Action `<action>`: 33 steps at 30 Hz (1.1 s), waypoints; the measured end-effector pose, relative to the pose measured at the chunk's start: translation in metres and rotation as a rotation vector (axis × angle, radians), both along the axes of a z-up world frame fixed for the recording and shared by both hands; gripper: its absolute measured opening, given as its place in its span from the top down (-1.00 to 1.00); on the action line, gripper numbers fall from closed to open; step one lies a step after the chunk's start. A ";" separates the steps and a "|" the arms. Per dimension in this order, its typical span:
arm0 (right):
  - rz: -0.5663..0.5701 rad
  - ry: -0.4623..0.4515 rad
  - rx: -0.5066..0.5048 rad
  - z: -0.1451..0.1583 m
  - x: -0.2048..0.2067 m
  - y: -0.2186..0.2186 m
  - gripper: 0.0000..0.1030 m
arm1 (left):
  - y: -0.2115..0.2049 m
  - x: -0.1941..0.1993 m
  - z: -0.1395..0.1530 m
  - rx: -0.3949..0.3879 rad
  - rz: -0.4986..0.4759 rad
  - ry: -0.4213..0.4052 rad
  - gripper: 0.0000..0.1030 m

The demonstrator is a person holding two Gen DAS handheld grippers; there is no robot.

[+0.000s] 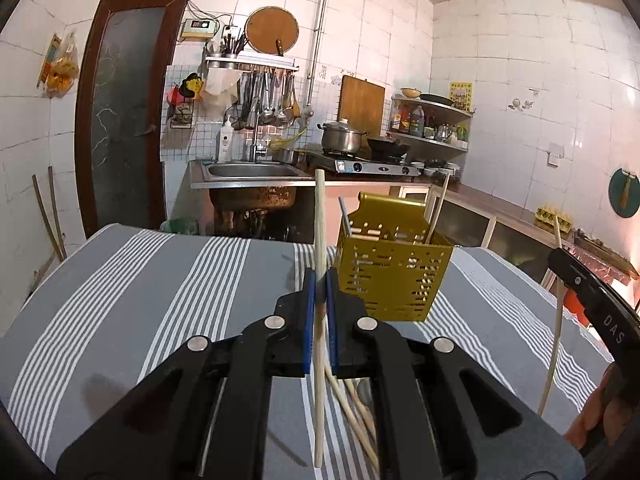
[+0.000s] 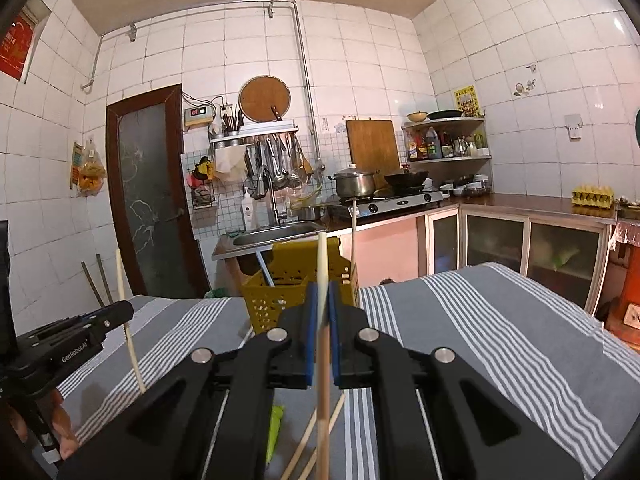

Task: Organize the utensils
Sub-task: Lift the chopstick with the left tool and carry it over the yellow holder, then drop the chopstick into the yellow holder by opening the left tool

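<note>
My left gripper is shut on a pale wooden chopstick held upright above the striped table. My right gripper is shut on another upright chopstick. A yellow perforated utensil basket stands just ahead and right of the left gripper; it also shows in the right wrist view behind the right gripper. It holds a chopstick and a grey utensil. Several loose chopsticks lie on the cloth under the left gripper. The right gripper shows at the right edge of the left view, the left gripper at the left of the right view.
The table is covered by a grey cloth with white stripes. A green item lies on the cloth below the right gripper. Behind are a sink, a stove with pots and counter cabinets.
</note>
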State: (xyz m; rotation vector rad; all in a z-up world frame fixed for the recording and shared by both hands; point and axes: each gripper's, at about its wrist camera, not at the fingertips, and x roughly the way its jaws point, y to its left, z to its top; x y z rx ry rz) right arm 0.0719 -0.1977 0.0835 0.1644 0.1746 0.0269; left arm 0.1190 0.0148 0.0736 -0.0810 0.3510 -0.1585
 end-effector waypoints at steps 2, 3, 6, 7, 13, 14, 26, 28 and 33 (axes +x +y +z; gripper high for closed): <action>-0.002 -0.010 0.000 0.007 0.004 -0.001 0.88 | -0.002 0.003 0.008 0.001 -0.007 -0.009 0.92; -0.002 -0.013 0.001 0.010 0.007 -0.001 0.88 | -0.003 0.005 0.012 0.000 -0.012 -0.015 0.92; -0.010 -0.025 0.011 0.021 0.019 -0.003 0.88 | -0.009 0.014 0.030 0.000 -0.022 -0.045 0.92; -0.011 -0.029 0.016 0.024 0.023 -0.005 0.88 | -0.010 0.018 0.038 -0.003 -0.025 -0.059 0.92; -0.035 -0.097 0.015 0.057 0.064 -0.011 0.88 | -0.021 0.053 0.082 -0.018 -0.052 -0.132 0.92; -0.039 -0.109 0.014 0.061 0.070 -0.011 0.88 | -0.025 0.059 0.089 -0.019 -0.056 -0.148 0.92; -0.057 -0.246 0.026 0.103 0.180 -0.018 0.88 | -0.071 0.153 0.130 -0.028 -0.082 -0.268 0.92; -0.063 -0.258 0.029 0.103 0.198 -0.018 0.88 | -0.078 0.168 0.125 -0.026 -0.081 -0.266 0.92; -0.076 -0.259 0.007 0.086 0.227 -0.016 0.89 | -0.087 0.202 0.095 -0.005 -0.064 -0.241 0.92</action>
